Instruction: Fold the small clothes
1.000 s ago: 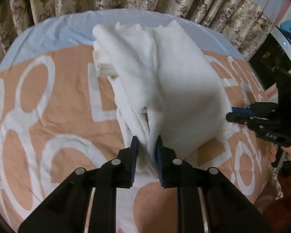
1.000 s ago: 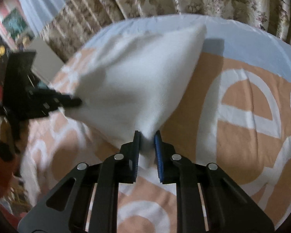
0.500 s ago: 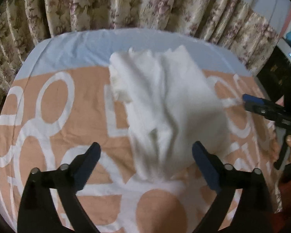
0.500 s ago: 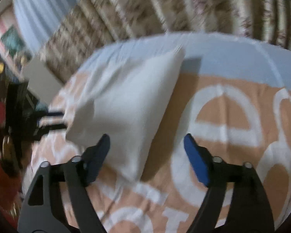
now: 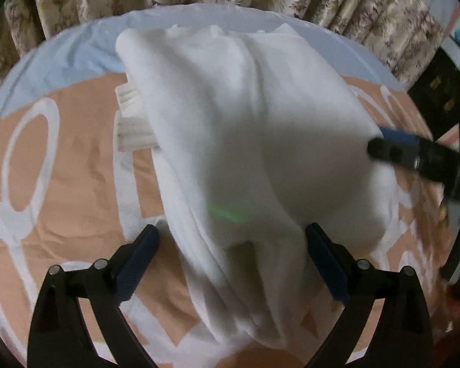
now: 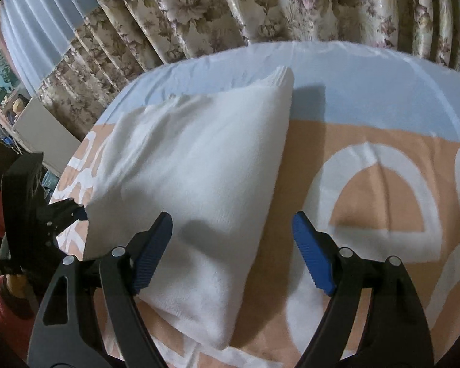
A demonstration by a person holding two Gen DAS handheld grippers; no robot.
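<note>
- The white soft-fabric garment (image 5: pixel 248 141), folded over, is seen lying on the orange bedsheet with white lettering (image 5: pixel 76 184), its far edge reaching the pale blue band (image 6: pixel 368 86) near the floral curtains (image 6: pixel 260 3).
- The left gripper (image 5: pixel 231 254) is spread wide; a second ago the near cloth edge was pinched, now it is released. The cloth lies between the jaws, not pressed.
- The right gripper (image 6: pixel 233 242) is likewise opened wide; the corner held earlier has been dropped and rests just below the jaws.
- One fold is judged laid down and let go.
- Next, a fresh grasp for another fold or some smoothing is probably needed; the near edge looks bunched.
</note>
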